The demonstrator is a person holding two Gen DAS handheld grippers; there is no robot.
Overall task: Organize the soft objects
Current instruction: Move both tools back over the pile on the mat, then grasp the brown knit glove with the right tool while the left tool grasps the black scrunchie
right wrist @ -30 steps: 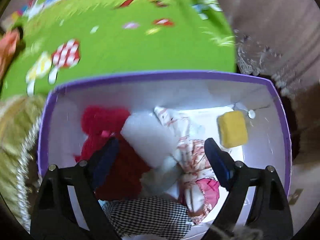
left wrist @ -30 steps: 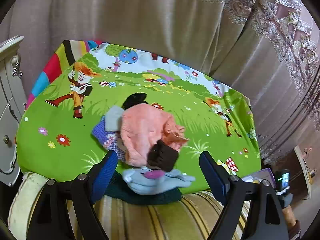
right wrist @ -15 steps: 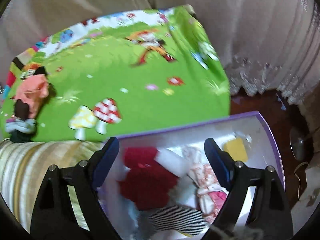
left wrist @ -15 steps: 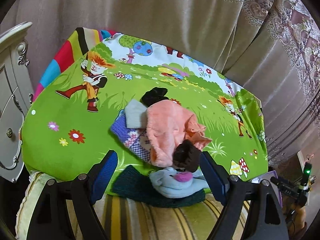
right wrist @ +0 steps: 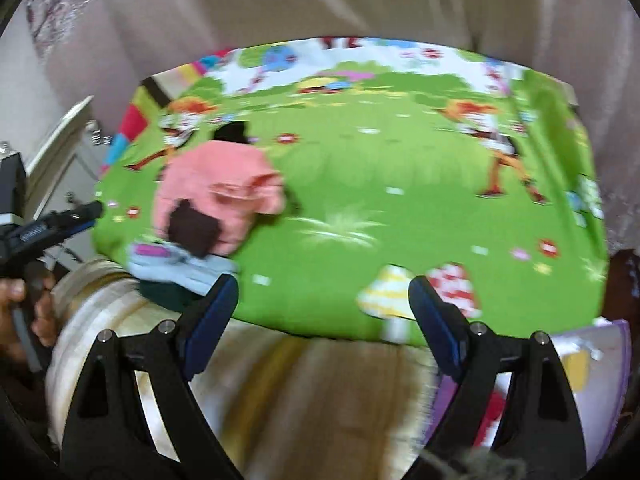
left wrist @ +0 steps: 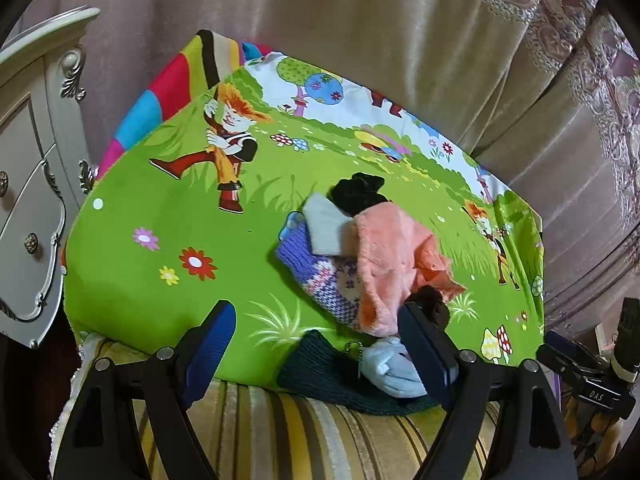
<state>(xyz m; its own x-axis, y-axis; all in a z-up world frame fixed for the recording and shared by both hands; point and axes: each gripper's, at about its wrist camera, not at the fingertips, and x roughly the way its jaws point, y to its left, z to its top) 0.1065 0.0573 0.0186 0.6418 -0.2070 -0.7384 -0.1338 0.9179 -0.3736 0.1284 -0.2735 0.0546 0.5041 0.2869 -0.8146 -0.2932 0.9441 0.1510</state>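
A pile of soft things lies on the green cartoon sheet [left wrist: 160, 240]. A pink fluffy cloth [left wrist: 384, 256] is on top. Around it are a purple knit [left wrist: 316, 276], a grey cloth [left wrist: 326, 228], a black piece [left wrist: 356, 194], a dark brown piece [left wrist: 430, 300], a light blue piece [left wrist: 392, 364] and a dark green knit [left wrist: 320, 364]. My left gripper [left wrist: 316, 320] is open above the sheet's near edge, and its right finger hides part of the pile. My right gripper [right wrist: 322, 292] is open and empty, right of the pink cloth [right wrist: 216, 188]. A purple box [right wrist: 616, 344] holding soft items sits at the lower right.
A striped cushion [left wrist: 280, 428] runs under the sheet's near edge. A white carved cabinet [left wrist: 32, 184] stands at the left and curtains [left wrist: 360, 40] hang behind. A hand [right wrist: 24, 304] holding the other tool shows at the left edge of the blurred right wrist view.
The right gripper rose and swung away from the inside of the purple box to face the green sheet. The left gripper drifted left, so the pile now sits by its right finger.
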